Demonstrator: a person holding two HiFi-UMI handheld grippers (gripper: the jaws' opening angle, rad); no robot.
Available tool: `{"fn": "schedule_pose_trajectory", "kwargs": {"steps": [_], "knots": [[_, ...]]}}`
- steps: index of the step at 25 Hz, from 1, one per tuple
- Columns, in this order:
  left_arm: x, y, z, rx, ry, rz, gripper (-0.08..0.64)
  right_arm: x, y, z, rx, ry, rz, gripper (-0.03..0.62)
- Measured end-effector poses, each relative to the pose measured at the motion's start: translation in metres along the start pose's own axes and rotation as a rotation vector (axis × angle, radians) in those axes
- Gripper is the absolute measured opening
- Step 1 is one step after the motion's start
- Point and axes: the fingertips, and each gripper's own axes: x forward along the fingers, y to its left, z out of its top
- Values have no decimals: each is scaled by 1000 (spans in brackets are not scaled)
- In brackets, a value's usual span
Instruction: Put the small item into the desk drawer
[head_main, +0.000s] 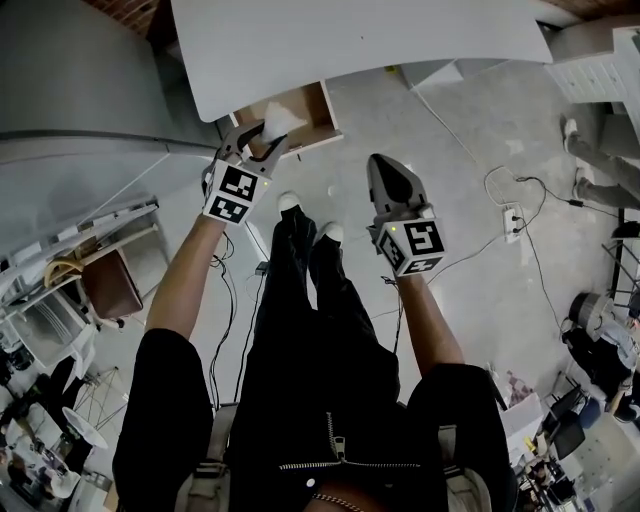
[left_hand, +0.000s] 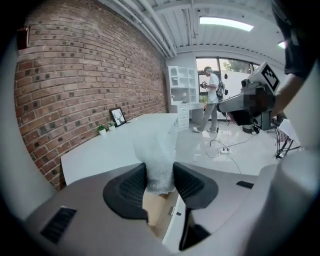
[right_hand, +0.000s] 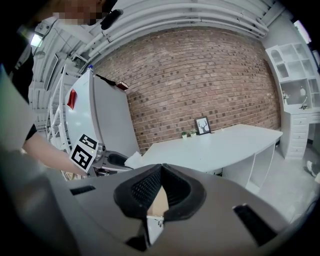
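Note:
My left gripper (head_main: 262, 133) is shut on a small white bubble-wrap packet (head_main: 282, 122), held over the open wooden drawer (head_main: 318, 105) under the white desk (head_main: 360, 40). In the left gripper view the packet (left_hand: 156, 150) stands upright between the pads, with the drawer's brown inside (left_hand: 156, 212) just below. My right gripper (head_main: 383, 160) hangs to the right of the drawer, shut with nothing in it. From the right gripper view its jaws (right_hand: 161, 167) meet at the tips, and the left gripper (right_hand: 107, 160) with the packet (right_hand: 134, 159) shows at the left.
The person's legs and shoes (head_main: 300, 250) stand just before the drawer. A brown chair (head_main: 110, 285) is at the left. A power strip with cables (head_main: 512, 220) lies on the floor at the right. Another person (left_hand: 212, 97) stands far off by white shelves (left_hand: 182, 90).

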Motion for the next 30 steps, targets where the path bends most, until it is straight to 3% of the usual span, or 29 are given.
{"fn": "schedule_pose_trajectory", "kwargs": {"steps": [13, 30], "knots": [[46, -13, -52, 62, 108, -65, 172, -1, -13, -47, 30, 67, -31, 6], [111, -11, -127, 112, 254, -138, 172, 15, -20, -77, 78, 110, -53, 6]]}}
